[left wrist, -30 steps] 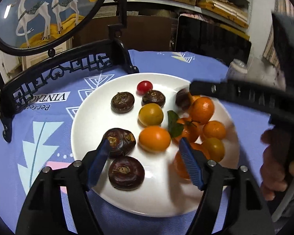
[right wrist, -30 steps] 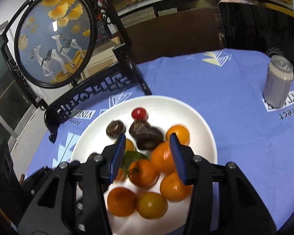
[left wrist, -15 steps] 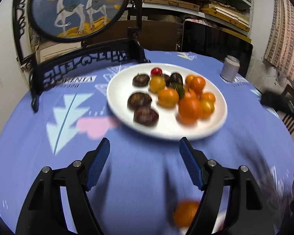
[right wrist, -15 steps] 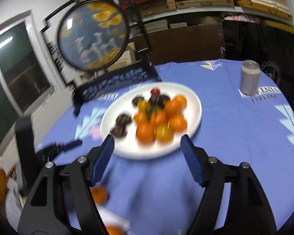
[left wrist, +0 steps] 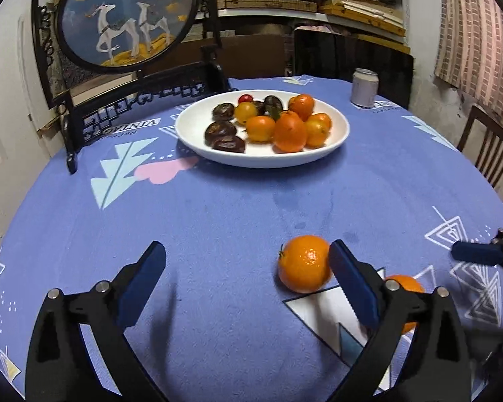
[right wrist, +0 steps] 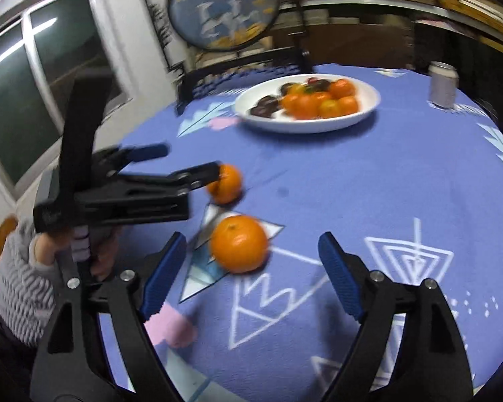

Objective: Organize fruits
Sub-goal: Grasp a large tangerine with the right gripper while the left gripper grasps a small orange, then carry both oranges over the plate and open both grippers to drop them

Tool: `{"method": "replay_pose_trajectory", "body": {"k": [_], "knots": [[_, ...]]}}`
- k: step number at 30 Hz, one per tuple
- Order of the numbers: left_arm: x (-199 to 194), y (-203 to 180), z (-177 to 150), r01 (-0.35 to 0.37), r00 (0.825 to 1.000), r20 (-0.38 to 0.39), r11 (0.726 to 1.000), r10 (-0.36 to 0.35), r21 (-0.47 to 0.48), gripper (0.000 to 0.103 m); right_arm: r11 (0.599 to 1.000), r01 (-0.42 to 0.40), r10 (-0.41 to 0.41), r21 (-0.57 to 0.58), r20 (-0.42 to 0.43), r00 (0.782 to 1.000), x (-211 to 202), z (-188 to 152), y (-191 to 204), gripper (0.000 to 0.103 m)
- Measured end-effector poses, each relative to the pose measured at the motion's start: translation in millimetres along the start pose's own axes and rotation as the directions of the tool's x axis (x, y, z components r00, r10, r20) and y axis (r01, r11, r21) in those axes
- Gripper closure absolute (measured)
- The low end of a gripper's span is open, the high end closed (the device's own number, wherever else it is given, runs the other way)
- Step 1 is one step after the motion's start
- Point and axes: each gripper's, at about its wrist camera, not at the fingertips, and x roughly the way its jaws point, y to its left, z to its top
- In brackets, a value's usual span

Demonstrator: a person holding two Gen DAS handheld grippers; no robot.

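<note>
Both pairs of jaws are opening and grip nothing. Under them spreads the round blue patterned tablecloth. At its far side stands the white ceramic plate, with oranges and dark fruits. Near it, the left gripper has a loose orange mandarin against its right pad. Between the right gripper pads lies a second orange mandarin, touching neither pad.

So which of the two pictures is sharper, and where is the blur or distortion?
Left wrist view: sharp; white plate and can are crisp, though the fisheye bends the table edge. Right wrist view: motion blur smears the round screen, plate fruits and nearer orange; dark vignette in the corners of both.
</note>
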Motion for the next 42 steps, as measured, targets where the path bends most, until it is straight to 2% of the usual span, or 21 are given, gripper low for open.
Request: {"method": "replay_pose_trajectory", "body": {"k": [5,10,18,20,25,27,28,30,31,35,36,37,41,42], "knots": [[4.6,-8.7,-1.6,0.007,1.0,-0.022,0.999,-0.006,0.041,0.005,1.0,-0.005,0.005,0.012,-0.039,0.999,7.5,-2.5,-2.2,0.025],[3.3,-8.0,-1.5,0.02,1.0,-0.017,0.999,-0.02,0.034,0.005,1.0,-0.017,0.018,0.008,-0.122,0.992,25.5,-2.3,5.1,0.036],[-1.4,-3.4,-0.2,0.025,1.0,0.001,1.0,-0.025,0.006,0.005,1.0,0.019,-0.017,0.011,-0.16,0.987,41.7,1.1,5.2,0.042],[-2.9,-2.9,0.7,0.029,1.0,0.008,1.0,-0.029,0.004,0.005,1.0,0.014,-0.012,0.013,-0.18,0.984,46.5,1.3,4.6,0.054],[-4.6,-6.2,0.5,0.051,0.999,0.012,0.999,-0.051,0.017,0.005,0.998,0.003,0.007,0.064,-0.154,0.988,42.1,2.3,-7.1,0.057],[-6.2,-9.9,-0.2,0.072,0.997,0.017,0.997,-0.073,0.031,0.005,0.998,0.038,-0.032,0.057,-0.11,0.993,31.9,4.5,-13.5,0.057],[-6.8,-12.1,-0.7,0.084,0.996,0.017,0.996,-0.084,0.04,0.005,0.993,0.098,-0.094,0.061,-0.068,0.993,22.4,6.0,-22.0,0.057],[-6.1,-16.9,-1.8,0.104,0.994,0.011,0.993,-0.105,0.059,0.005,0.98,0.176,-0.174,0.092,-0.034,0.984,14.3,7.7,-37.2,0.057],[-4.5,-19.9,-2.3,0.115,0.993,0.003,0.991,-0.116,0.067,0.005,0.969,0.201,-0.2,0.145,-0.025,0.98,10.0,8.8,-51.4,0.056],[8.7,-35.2,-4.0,0.164,0.985,-0.066,0.982,-0.158,0.092,0.005,0.945,0.191,-0.202,0.266,0.011,0.979,-2.3,11.4,-79.0,0.056],[13.1,-39.9,-3.8,0.168,0.983,-0.084,0.981,-0.16,0.096,0.007,0.944,0.183,-0.195,0.274,0.018,0.981,-3.4,12.4,-80.7,0.056],[16.3,-44.6,-3.5,0.177,0.981,-0.099,0.979,-0.167,0.102,0.015,0.945,0.175,-0.188,0.275,0.022,0.982,-4.6,12.8,-80.8,0.056],[21.8,-52.6,-3.8,0.195,0.975,-0.124,0.975,-0.182,0.107,0.034,0.949,0.167,-0.178,0.269,0.016,0.984,-2.0,12.2,-78.7,0.056],[22.6,-53.6,-3.9,0.201,0.974,-0.129,0.974,-0.187,0.108,0.042,0.949,0.165,-0.176,0.267,0.016,0.984,-1.8,12.2,-78.1,0.056]]}}
